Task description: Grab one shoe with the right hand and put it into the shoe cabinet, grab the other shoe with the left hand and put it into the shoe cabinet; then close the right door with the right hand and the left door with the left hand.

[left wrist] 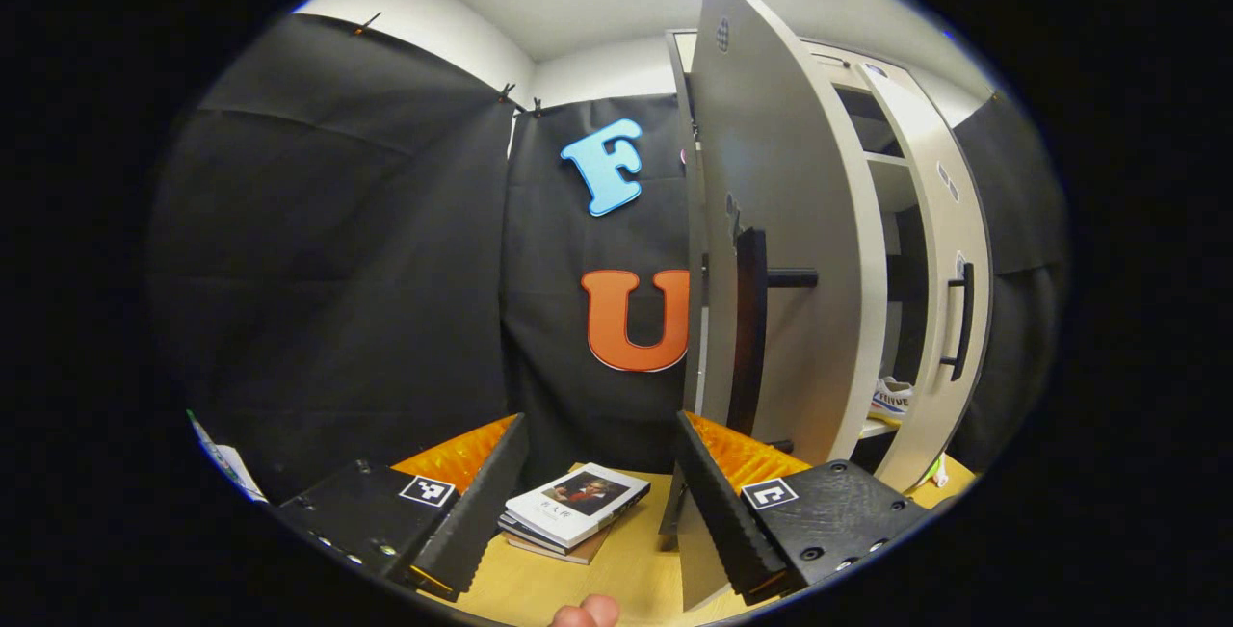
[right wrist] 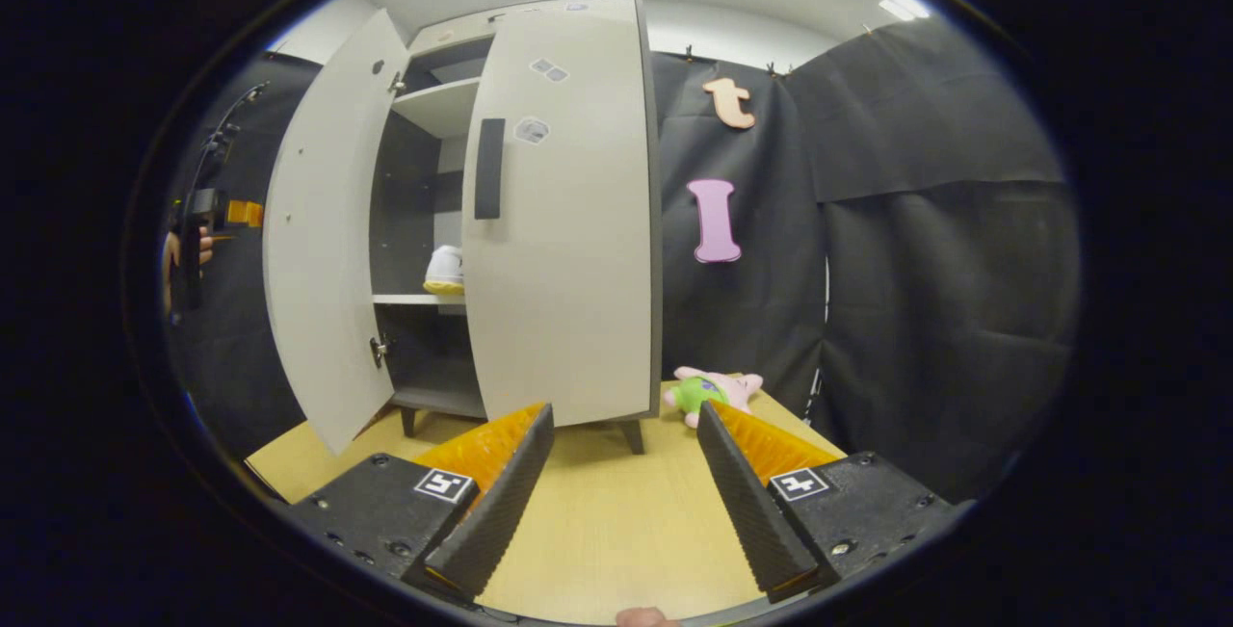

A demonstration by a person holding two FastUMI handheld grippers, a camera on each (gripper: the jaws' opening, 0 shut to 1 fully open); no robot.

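The grey shoe cabinet (right wrist: 539,15) stands on a wooden table. Its left door (right wrist: 323,242) hangs wide open; its right door (right wrist: 568,222), with a black handle (right wrist: 489,168), is swung most of the way in. A white shoe (right wrist: 445,271) rests on the middle shelf, also seen as the white shoe (left wrist: 891,396) through the gap between the doors. My left gripper (left wrist: 602,425) is open and empty, close to the left door (left wrist: 780,222) and its black handle (left wrist: 749,338). My right gripper (right wrist: 626,415) is open and empty, well back from the cabinet front.
A small stack of books (left wrist: 573,502) lies on the table ahead of the left gripper. A pink and green plush toy (right wrist: 708,391) lies beside the cabinet's right leg. At the far left of the right gripper view, a hand holds the other gripper (right wrist: 197,242).
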